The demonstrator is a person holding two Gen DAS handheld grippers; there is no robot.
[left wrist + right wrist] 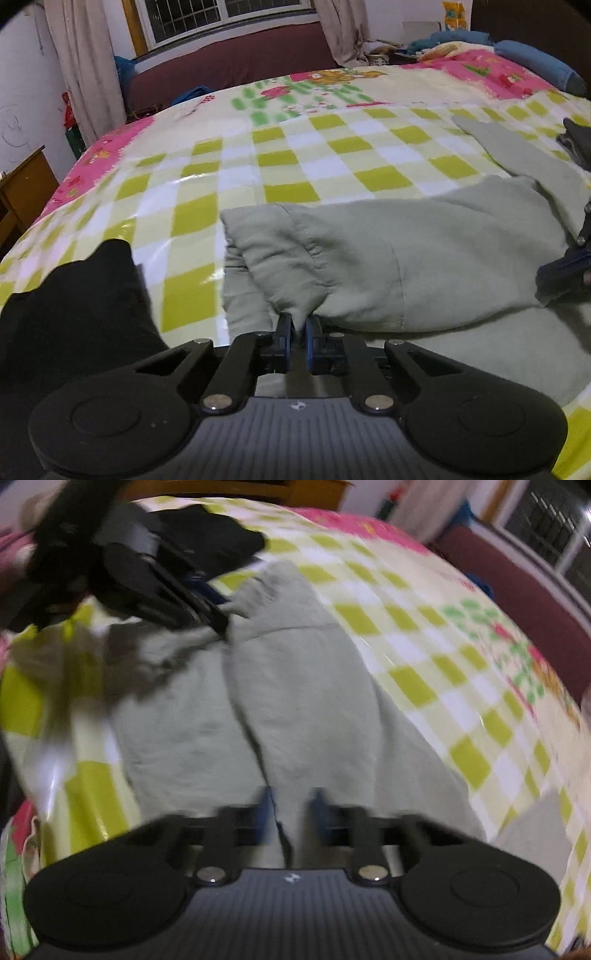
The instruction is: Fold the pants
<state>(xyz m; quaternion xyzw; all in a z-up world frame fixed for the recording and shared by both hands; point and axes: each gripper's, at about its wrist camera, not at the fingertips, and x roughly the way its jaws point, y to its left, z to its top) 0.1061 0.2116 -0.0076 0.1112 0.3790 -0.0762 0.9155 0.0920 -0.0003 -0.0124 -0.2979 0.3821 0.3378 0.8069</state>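
Pale green pants [369,266] lie across a bed covered by a yellow-green checked sheet [221,166]. My left gripper [299,326] is shut, pinching a bunched fold at the pants' near edge by one end. The right wrist view is blurred. It shows the pants [295,701] running away from my right gripper [291,808], whose blue fingers have a ridge of the fabric between them. The left gripper [221,616], held by a black-gloved hand, grips the far end there. In the left wrist view the right gripper [554,280] sits on the pants at the right edge.
A black garment [74,295] lies on the sheet to the left of the pants. A dark red bench [229,62] stands under the window beyond the bed. Blue pillows [535,62] and pink bedding lie at the far right. A wooden cabinet [22,192] stands beside the bed on the left.
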